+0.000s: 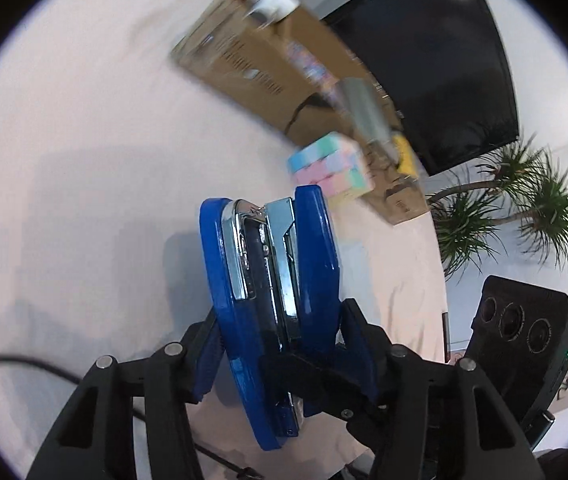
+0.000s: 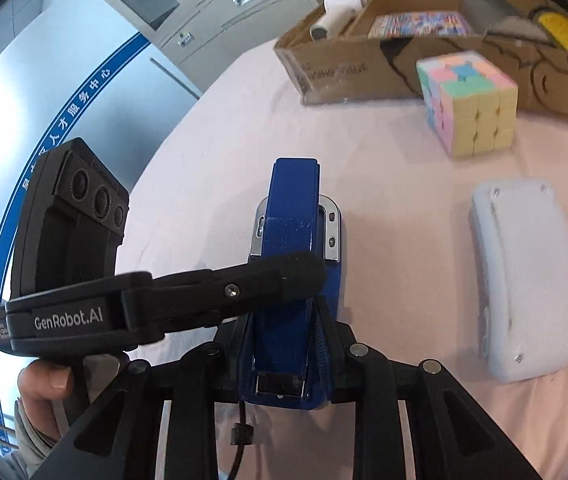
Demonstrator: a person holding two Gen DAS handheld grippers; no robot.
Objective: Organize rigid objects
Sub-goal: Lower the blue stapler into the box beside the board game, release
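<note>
A: Both grippers are clamping one blue metal stapler [image 2: 292, 272] above the pink-covered desk [image 2: 404, 240] — the right gripper [image 2: 290, 344] is squeezing its rear end, the left gripper [image 1: 280, 344] is pinching across its sides.

B: So a handover is happening?

A: Seemingly. Next, one gripper needs to let go, then the stapler is heading for the brown cardboard box [image 2: 344, 68], past the pastel puzzle cube [image 2: 470, 100].
</note>
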